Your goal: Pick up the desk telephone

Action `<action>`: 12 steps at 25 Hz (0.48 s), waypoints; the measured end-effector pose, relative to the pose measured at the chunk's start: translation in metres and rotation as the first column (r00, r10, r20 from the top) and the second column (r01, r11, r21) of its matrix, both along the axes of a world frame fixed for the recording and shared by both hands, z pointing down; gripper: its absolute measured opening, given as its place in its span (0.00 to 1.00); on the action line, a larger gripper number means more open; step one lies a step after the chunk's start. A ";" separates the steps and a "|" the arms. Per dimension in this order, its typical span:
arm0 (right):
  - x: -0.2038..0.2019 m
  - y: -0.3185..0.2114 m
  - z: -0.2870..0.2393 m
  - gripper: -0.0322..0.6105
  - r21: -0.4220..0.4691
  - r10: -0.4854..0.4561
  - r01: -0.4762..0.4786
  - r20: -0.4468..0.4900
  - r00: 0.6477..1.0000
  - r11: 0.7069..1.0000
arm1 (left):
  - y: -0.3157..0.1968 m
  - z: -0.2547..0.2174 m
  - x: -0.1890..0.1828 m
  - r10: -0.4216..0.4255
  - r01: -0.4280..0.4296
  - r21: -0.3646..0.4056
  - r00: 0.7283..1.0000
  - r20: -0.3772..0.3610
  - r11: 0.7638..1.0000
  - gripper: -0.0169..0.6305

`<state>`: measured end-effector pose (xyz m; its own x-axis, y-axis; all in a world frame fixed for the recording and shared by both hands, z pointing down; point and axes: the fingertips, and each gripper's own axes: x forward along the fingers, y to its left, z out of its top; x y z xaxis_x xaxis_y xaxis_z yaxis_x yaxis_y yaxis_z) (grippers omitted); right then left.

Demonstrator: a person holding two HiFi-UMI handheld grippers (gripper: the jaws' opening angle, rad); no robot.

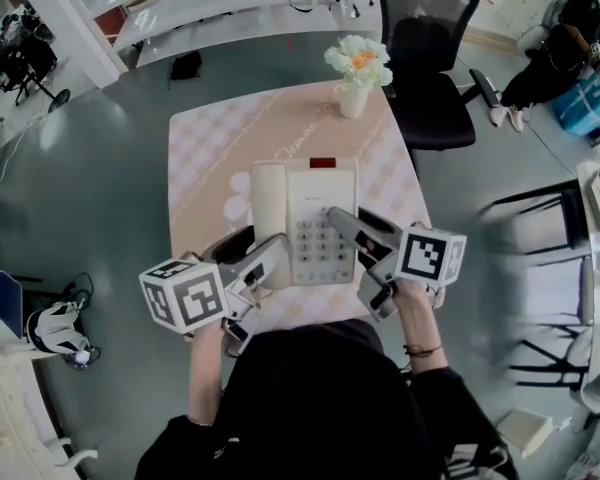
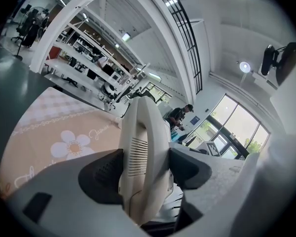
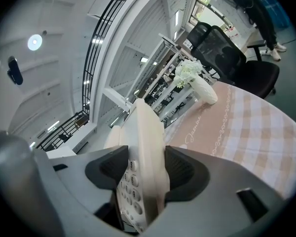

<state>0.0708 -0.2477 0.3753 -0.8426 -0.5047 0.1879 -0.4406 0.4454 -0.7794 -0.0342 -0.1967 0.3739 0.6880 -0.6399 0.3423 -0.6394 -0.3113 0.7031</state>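
Desk telephone clamped both sides (gripper views).

A small square table, covered by a pink-and-cream checked cloth with a daisy print, carries a cream desk telephone. The fingers of the left gripper and right gripper clamp its near corners. Well beyond the fingertips, near the table's far edge, stands a white vase of pale flowers.
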 end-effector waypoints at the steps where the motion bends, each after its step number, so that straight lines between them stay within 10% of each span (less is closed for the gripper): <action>1: 0.000 0.000 -0.002 0.40 0.007 -0.001 0.001 -0.002 1.000 1.000 | 0.000 -0.002 0.000 -0.002 0.002 0.006 1.000 0.000 1.000 0.47; 12: -0.002 -0.002 -0.009 0.39 0.032 -0.007 0.007 0.001 1.000 0.999 | -0.002 -0.005 -0.001 -0.011 0.011 0.022 1.000 -0.004 1.000 0.47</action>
